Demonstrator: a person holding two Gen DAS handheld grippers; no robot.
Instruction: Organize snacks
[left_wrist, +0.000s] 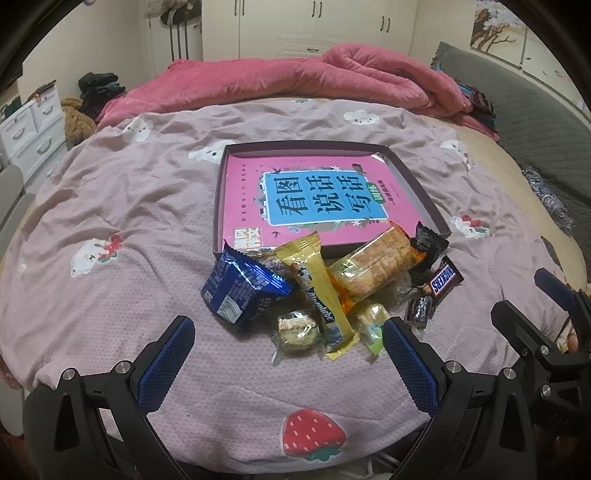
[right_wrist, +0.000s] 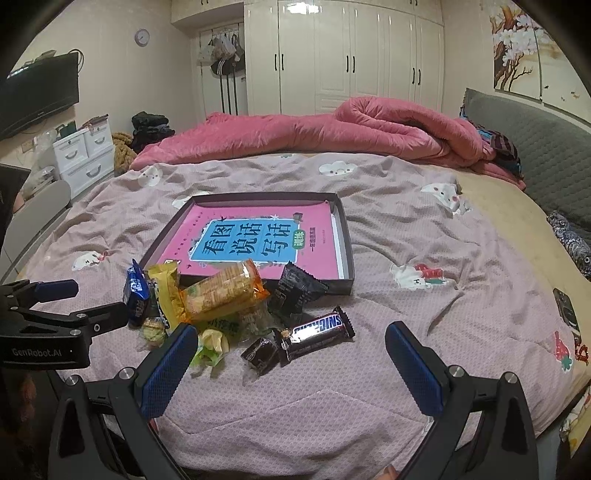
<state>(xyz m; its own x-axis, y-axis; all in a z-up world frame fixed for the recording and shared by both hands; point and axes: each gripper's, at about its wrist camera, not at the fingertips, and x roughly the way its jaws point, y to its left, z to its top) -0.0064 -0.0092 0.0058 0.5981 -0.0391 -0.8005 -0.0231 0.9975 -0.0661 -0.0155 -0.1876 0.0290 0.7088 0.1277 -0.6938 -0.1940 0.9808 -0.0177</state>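
Snacks lie heaped on the pink bedspread (left_wrist: 129, 206) against the near edge of a shallow dark tray (left_wrist: 417, 177), which holds a pink book (left_wrist: 295, 184). From the left: a blue packet (left_wrist: 240, 288), a round gold sweet (left_wrist: 297, 328), a yellow bar (left_wrist: 321, 288), an orange cracker pack (left_wrist: 376, 266) propped on the tray's rim, a black sachet (left_wrist: 426, 245) and a Snickers (left_wrist: 445, 280), with a small dark candy (right_wrist: 260, 352) just beside it. The left gripper (left_wrist: 288, 358) hovers near the heap's front, jaws spread and empty. The right gripper (right_wrist: 291, 365) hovers by the Snickers, jaws also spread, holding nothing.
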